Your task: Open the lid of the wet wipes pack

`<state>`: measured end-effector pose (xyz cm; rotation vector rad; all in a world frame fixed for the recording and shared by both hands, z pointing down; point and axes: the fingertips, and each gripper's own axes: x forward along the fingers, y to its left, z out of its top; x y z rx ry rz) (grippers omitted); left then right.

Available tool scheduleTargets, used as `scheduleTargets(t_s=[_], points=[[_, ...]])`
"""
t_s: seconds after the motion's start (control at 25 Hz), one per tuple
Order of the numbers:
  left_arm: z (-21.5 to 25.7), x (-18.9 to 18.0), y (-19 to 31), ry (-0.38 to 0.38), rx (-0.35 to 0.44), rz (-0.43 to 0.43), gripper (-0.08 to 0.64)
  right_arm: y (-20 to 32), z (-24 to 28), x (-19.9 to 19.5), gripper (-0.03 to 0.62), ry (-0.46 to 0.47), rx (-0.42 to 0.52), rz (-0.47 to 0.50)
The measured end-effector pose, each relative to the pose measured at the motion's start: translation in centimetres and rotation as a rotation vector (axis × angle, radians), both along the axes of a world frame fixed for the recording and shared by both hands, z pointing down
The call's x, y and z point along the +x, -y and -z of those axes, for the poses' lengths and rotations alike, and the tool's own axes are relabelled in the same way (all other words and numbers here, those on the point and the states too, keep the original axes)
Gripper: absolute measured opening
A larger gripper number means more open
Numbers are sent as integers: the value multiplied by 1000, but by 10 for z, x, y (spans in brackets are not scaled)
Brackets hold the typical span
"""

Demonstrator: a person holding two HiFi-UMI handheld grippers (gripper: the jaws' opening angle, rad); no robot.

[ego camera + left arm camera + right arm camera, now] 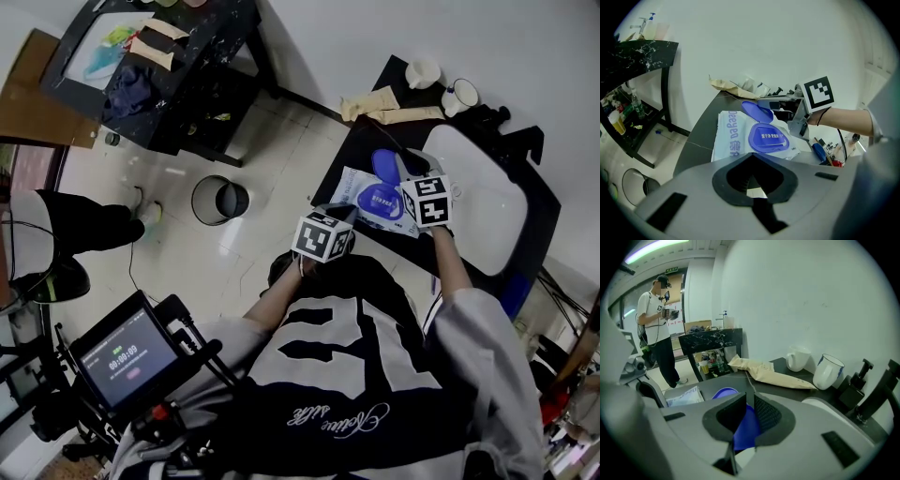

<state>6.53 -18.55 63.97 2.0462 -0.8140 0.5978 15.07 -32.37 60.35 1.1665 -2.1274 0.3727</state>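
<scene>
My right tool (pixel 748 412) is pinching the blue lid (pixel 744 430) to keep it flipped up off the wet wipes pack (pixel 732 140) lying on the surface (pixel 698 138), and my left tool (pixel 753 180) sits closed and empty just short of it.

Dark counter (pixel 356 155) — wipes pack (pixel 361 192), paper bag (pixel 370 103), two mugs (pixel 422 73) on it.

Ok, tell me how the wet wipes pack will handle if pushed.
The wet wipes pack looks like soft film lying flat, so it would probably slide rather than tip or roll. Its creased wrapper suggests it may buckle when lifted by one end. The open lid, between the right gripper's jaws, looks stiffer.
</scene>
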Motion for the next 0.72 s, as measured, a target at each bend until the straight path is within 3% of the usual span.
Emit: scheduleTargets(t_s=[0.4, 0.72], points=[[8, 1, -2, -54, 16, -9, -2, -18, 46, 11, 52, 192, 61, -167], [47, 0, 14, -88, 141, -45, -2, -57, 71, 19, 52, 410, 111, -366]])
